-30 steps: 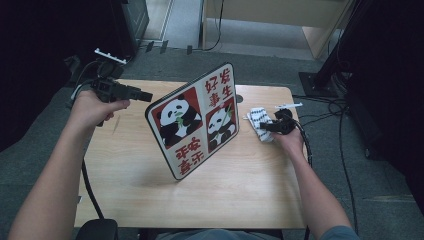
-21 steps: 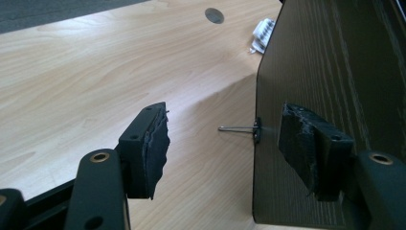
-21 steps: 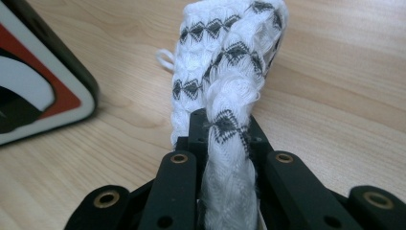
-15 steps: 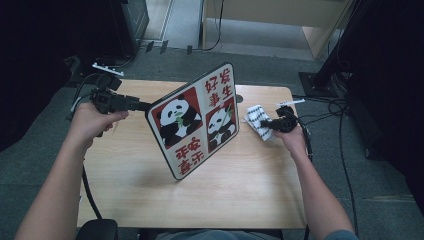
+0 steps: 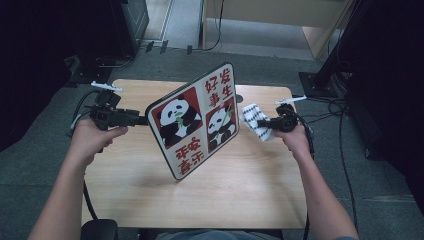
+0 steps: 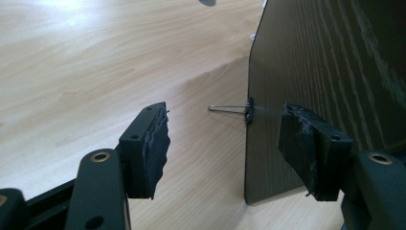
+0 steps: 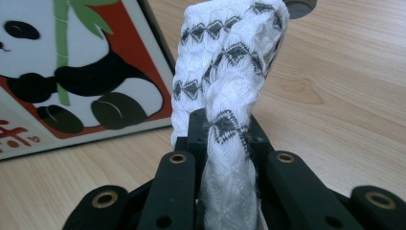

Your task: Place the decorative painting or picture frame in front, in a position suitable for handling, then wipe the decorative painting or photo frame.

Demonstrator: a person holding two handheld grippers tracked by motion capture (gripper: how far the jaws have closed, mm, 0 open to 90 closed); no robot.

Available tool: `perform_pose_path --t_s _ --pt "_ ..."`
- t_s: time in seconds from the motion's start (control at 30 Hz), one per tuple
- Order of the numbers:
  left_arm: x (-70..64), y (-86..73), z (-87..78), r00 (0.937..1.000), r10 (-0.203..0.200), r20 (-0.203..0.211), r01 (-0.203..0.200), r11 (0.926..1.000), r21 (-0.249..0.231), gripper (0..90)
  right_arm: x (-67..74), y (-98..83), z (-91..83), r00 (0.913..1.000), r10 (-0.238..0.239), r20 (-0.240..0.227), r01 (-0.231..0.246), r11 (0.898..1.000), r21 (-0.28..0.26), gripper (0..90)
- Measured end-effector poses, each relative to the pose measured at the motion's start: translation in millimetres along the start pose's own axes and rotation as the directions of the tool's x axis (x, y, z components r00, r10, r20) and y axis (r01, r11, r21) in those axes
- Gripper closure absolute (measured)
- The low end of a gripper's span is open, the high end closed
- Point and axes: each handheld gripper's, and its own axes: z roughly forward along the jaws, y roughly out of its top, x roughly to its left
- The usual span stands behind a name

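Cloth (image 7: 230, 81), white with a dark pattern, is sitting pinched tight in the clamped jaws of the right gripper (image 5: 267, 123), lifted just beside the panda board (image 5: 195, 120) standing tilted on the table (image 5: 250, 200). Over on the other side, the left gripper (image 6: 225, 143) is straddling the board's edge with its pads wide apart, not yet pressing. That hand is probably needing a firm bite on the edge before any wiping, so the board isn't tipping.

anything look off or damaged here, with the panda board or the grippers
The panda board stands tilted on one edge on the table, not lying flat. In the left gripper view, the left gripper has frayed, torn pads and stands open astride the board's edge. The right gripper pinches a white patterned cloth.
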Motion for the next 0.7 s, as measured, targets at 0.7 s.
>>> perform_pose_path --t_s 0.7 --pt "-13.7 -52.0 3.4 0.9986 -0.016 0.050 0.017 0.9996 -0.023 36.9 25.7 34.9 -15.8 0.9970 -0.075 0.018 0.076 0.997 -0.032 80.4"
